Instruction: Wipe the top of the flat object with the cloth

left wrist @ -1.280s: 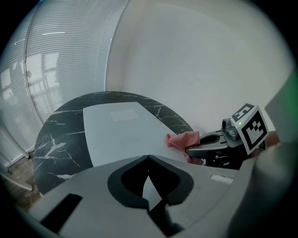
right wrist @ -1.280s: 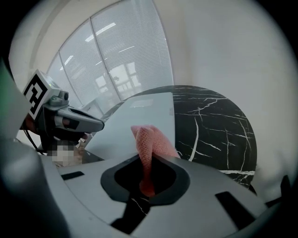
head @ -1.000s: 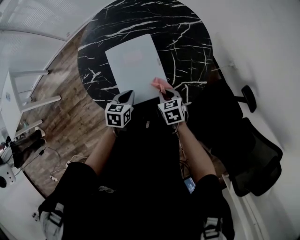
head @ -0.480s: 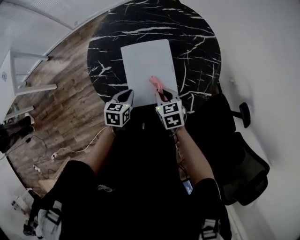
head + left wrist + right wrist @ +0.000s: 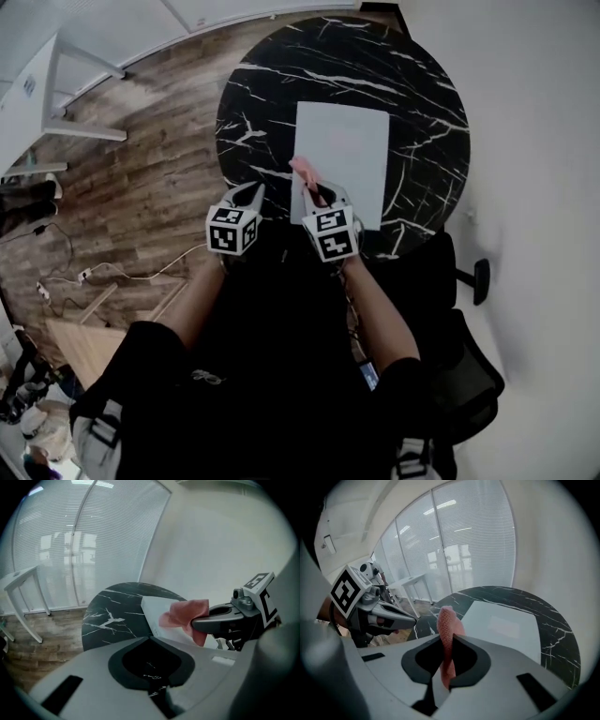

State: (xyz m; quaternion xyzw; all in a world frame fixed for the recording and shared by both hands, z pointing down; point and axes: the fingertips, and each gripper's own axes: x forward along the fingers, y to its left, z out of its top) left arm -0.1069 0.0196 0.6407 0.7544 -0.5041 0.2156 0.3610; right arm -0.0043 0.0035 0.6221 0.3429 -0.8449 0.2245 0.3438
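A white flat object (image 5: 342,164) lies on the round black marble table (image 5: 253,112). My right gripper (image 5: 317,194) is shut on a pink cloth (image 5: 305,172), which hangs over the object's near left corner. In the right gripper view the cloth (image 5: 446,625) sticks up between the jaws, with the flat object (image 5: 501,625) ahead. My left gripper (image 5: 251,195) hovers shut and empty at the table's near edge, left of the object. The left gripper view shows the cloth (image 5: 185,613) in the right gripper (image 5: 234,618) above the object (image 5: 157,609). Whether cloth touches object is unclear.
A black office chair (image 5: 473,375) stands at the right behind the person. A white desk frame (image 5: 75,127) and loose cables (image 5: 94,274) are on the wooden floor at the left. A white wall (image 5: 534,141) runs close along the table's right side.
The right gripper has carried the cloth leftward along the object's near edge, from its right corner to its left corner. The head view has swung, so the table sits further right.
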